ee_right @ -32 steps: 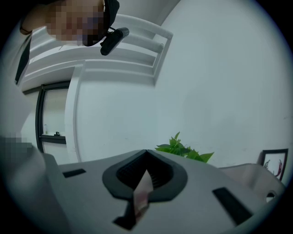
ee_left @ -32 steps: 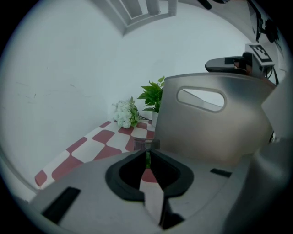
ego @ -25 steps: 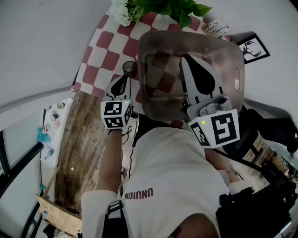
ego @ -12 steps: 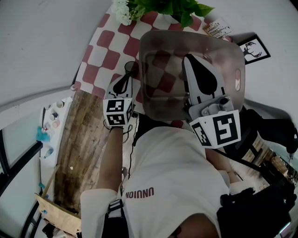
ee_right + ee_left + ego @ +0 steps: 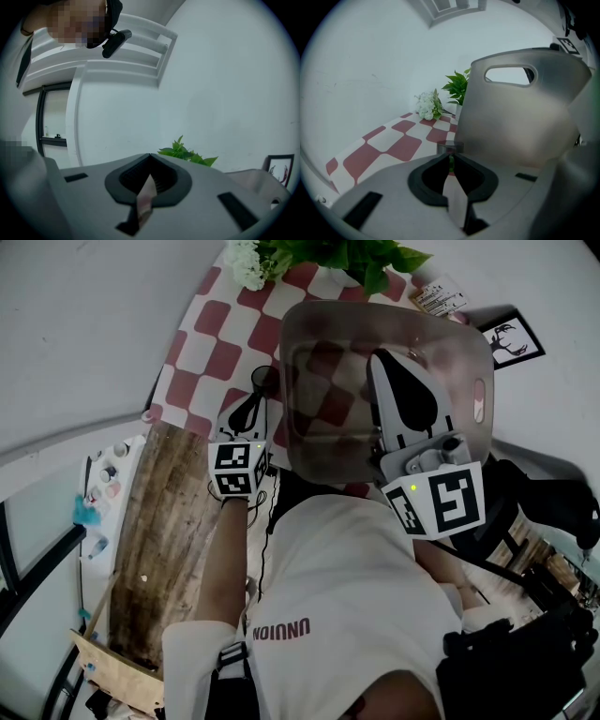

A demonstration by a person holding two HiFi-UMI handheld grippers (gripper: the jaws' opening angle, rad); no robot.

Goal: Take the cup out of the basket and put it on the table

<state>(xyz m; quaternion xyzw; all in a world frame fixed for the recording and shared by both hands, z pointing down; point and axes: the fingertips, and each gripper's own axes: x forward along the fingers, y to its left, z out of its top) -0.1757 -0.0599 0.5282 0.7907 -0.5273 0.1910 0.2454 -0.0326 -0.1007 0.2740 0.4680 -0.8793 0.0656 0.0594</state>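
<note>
Relative to the earlier frame, the left gripper sits slightly farther forward, carrying the small dark translucent cup with it; the right gripper has also edged forward. The left jaws are clamped, narrowly apart, on the near wall of the cup. The cup is outside the translucent grey plastic basket, just beside its left wall and over the red-and-white checked tablecloth. Whether its base touches the cloth cannot be told. The right jaws are pressed together on nothing, above the basket. Removal from the basket appears complete; setting the cup down and letting it go appear to remain.
</note>
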